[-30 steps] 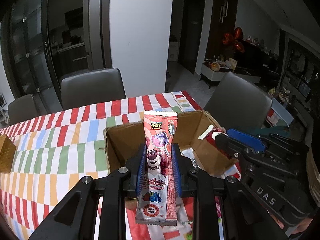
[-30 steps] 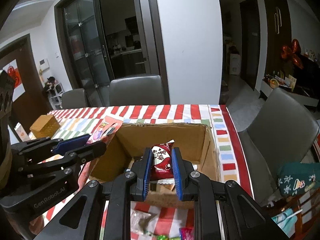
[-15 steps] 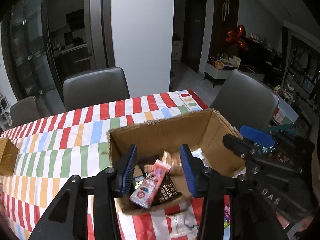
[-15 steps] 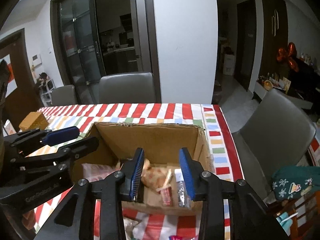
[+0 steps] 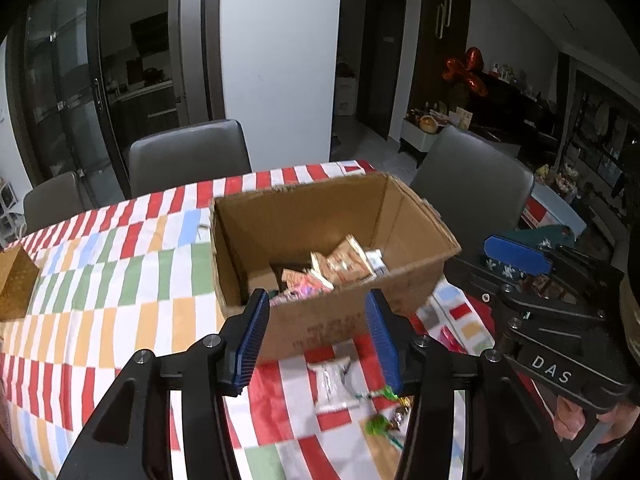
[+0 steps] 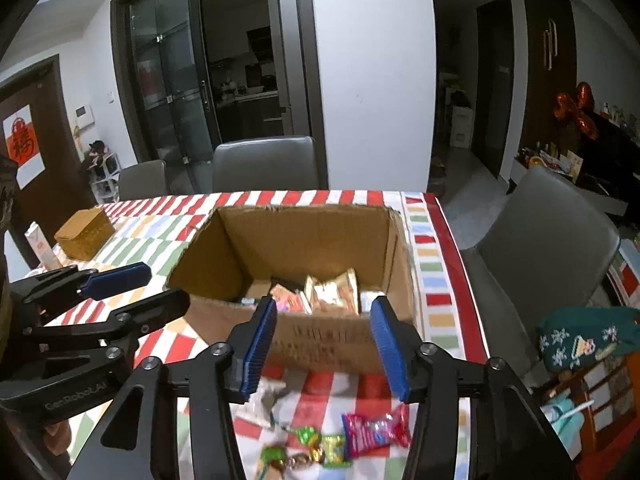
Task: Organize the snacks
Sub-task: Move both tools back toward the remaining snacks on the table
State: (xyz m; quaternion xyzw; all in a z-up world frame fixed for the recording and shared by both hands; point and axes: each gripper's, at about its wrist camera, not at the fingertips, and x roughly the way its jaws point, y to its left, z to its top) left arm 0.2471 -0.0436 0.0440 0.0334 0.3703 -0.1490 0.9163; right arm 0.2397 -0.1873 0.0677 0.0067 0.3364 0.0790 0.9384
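While both sets of blue-padded jaws are opening with nothing between them, the left gripper [image 5: 316,338] and the right gripper [image 6: 322,346] hang side by side over the near part of the striped tablecloth [image 5: 120,280]. Just beyond the fingertips, loose snacks lie on the cloth: a white packet [image 5: 330,386], a pink wrapper [image 6: 374,430] and several green-wrapped candies [image 6: 306,438]. Past these stands the open cardboard box [image 6: 332,338], its near wall facing both cameras. Inside it, toward the near side, lies a heap of snack packets [image 5: 340,266], beige and pink ones on top. Left of the box and well apart from it, a small woven basket [image 6: 84,234] sits on the cloth. Behind the table stand 2 grey chairs [image 6: 264,164], with another grey chair [image 6: 548,240] at the right end.
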